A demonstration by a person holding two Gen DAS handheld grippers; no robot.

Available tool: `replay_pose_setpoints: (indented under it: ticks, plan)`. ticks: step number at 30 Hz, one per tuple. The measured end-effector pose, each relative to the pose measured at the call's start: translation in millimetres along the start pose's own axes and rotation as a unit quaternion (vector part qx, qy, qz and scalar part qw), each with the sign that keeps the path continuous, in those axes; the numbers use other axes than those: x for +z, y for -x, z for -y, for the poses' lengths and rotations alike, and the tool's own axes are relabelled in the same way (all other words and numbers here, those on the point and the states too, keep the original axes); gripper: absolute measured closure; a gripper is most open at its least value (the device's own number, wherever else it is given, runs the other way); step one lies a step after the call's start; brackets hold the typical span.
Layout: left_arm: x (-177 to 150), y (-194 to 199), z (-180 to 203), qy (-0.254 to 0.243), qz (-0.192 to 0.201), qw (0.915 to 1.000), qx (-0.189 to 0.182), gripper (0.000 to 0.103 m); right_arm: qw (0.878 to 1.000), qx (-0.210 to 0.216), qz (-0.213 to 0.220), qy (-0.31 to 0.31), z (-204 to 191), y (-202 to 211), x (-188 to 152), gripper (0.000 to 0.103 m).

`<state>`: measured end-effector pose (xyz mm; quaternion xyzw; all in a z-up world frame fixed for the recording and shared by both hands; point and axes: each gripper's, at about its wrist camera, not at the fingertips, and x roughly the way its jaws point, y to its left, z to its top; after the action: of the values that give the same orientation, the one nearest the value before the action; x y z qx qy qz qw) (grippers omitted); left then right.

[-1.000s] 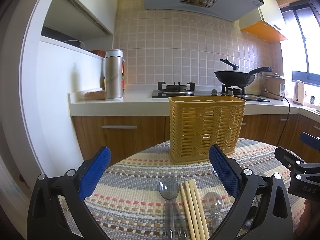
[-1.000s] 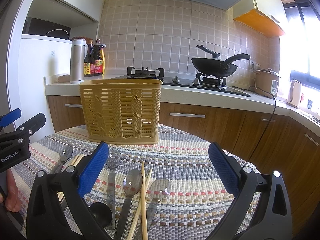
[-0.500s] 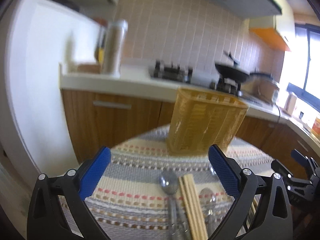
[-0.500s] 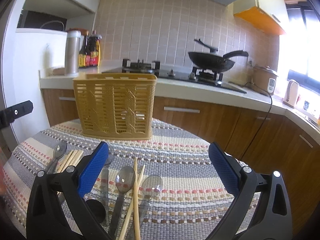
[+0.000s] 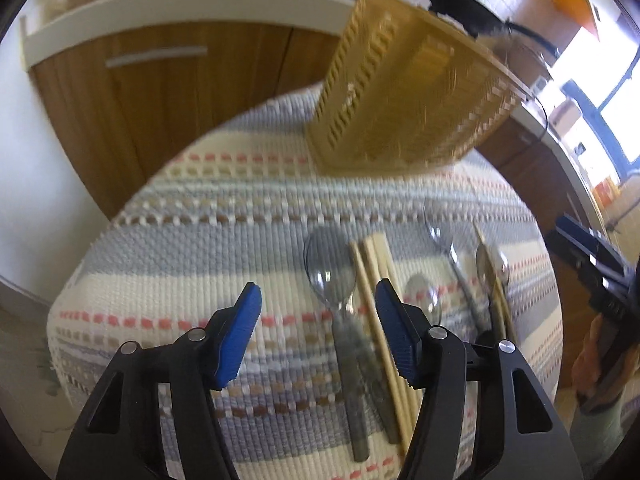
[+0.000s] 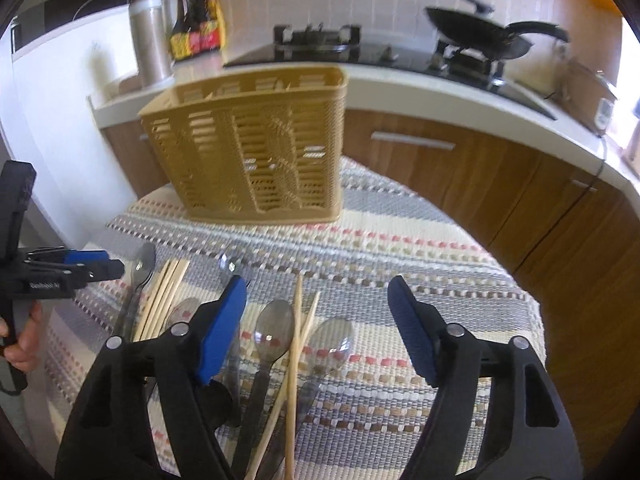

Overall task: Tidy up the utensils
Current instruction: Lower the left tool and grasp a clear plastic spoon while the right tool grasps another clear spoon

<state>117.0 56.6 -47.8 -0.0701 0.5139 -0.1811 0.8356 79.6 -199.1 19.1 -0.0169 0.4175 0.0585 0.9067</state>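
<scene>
Both claws have been tipped down from the kitchen wall toward the utensils since the earlier frame. Left claw (image 5: 318, 312): jaws closing with nothing between them, only striped desk (image 5: 200, 240) cloth; the leftmost clear spoon (image 5: 330, 276) and chopstick bundle (image 5: 374, 280) lie just right of the gap, so the claw should be shifted right before closure. Right claw (image 6: 316, 320): jaws closing, pads not yet pressing the spoon (image 6: 274, 330) and chopsticks (image 6: 298, 320) lying between. The yellow basket (image 6: 256, 148) stands upright beyond.

Both grippers tipped down toward the utensils (image 6: 276, 332), fingers (image 5: 394, 334) closing.
</scene>
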Motion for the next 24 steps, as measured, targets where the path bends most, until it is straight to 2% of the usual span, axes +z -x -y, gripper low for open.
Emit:
replay_pose_setpoints:
  ticks: [5,12,15,17,20,21,22,24]
  plan:
    - [-19,-15,3,-0.027,-0.037,0.9990,-0.002,0.051,0.998,0.032,-0.044,0.007,-9,-15,4,0.046]
    - [-28,-15,21,-0.070,-0.033,0.9962,0.040,0.053,0.998,0.033,-0.057,0.024,-23,-25,8,0.048]
    - [-31,-18,31,-0.087,-0.031,0.9934,0.069,0.053,0.997,0.029,-0.062,0.027,-24,-30,8,0.048]
    - [-29,-15,32,-0.092,-0.030,0.9924,0.076,0.056,0.997,0.026,-0.066,0.028,-25,-33,7,0.048]
    - [-28,-16,38,-0.090,-0.032,0.9933,0.066,0.075,0.997,0.020,-0.068,0.036,-26,-35,7,0.048]
    - [-28,-15,36,-0.087,-0.032,0.9932,0.070,0.089,0.997,0.020,-0.070,0.038,-26,-35,6,0.048]
    - [-28,-15,33,-0.082,-0.034,0.9935,0.072,0.093,0.997,0.020,-0.071,0.040,-27,-36,6,0.048]
    - [-28,-12,25,-0.065,-0.033,0.9957,0.057,0.094,0.996,0.018,-0.074,0.045,-28,-38,8,0.048]
